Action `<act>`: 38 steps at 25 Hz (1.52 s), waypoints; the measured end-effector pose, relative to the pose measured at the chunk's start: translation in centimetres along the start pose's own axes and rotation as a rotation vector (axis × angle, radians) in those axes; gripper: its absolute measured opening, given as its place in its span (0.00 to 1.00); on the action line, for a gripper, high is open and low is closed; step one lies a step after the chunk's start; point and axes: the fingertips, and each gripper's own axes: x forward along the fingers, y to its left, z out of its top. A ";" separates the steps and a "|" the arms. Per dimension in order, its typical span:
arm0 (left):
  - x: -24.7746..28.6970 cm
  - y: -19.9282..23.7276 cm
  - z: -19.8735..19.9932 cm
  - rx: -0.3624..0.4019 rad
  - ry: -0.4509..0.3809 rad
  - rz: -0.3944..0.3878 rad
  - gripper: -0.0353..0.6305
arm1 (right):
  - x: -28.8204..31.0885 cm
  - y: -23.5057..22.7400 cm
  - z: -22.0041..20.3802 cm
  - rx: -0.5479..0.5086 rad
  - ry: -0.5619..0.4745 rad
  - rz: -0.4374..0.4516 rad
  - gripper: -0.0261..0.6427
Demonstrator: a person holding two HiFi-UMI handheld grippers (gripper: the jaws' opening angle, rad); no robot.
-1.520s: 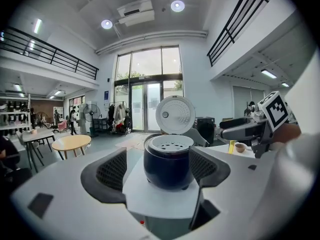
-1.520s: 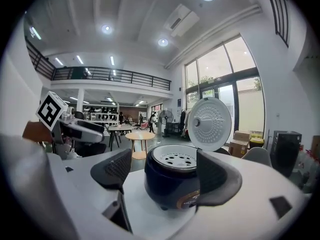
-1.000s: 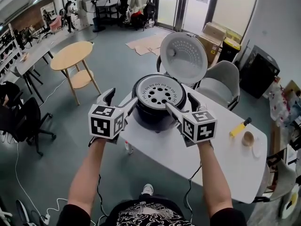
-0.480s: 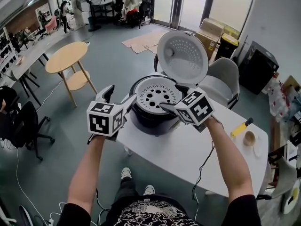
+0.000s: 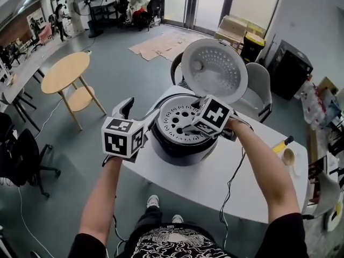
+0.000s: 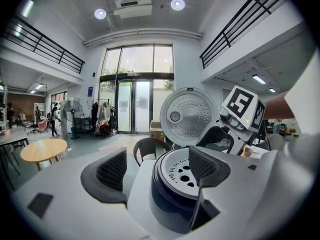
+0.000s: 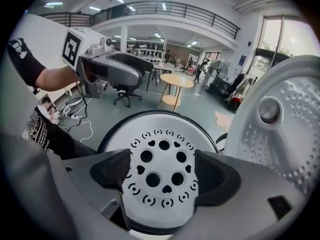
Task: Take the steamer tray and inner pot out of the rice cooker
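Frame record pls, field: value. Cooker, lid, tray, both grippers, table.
rice cooker: black body, on white table
lid: open, standing up behind the cooker
steamer tray: perforated, seated in the cooker top, not lifted
inner pot: hidden under the tray
left gripper: jaws apart, empty, at the cooker's left side
right gripper: jaws apart, empty, over the steamer tray
table extras: yellow-handled tool near the right end

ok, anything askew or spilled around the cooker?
Nothing stands out. The steamer tray sits flat in the rice cooker, lid open behind it, no spill visible. The left gripper and right gripper are open.
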 end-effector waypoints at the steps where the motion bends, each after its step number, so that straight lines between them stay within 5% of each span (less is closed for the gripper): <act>1: 0.6 1.1 0.3 0.003 0.005 -0.012 0.62 | 0.7 -0.5 0.9 0.003 0.014 0.010 0.66; 24: 8.9 9.1 -0.7 0.040 0.048 -0.225 0.62 | 10.5 -3.5 1.0 0.085 0.341 0.259 0.61; 38: 10.5 10.3 -1.1 0.054 0.045 -0.322 0.62 | 12.6 -3.3 2.1 0.070 0.415 0.247 0.53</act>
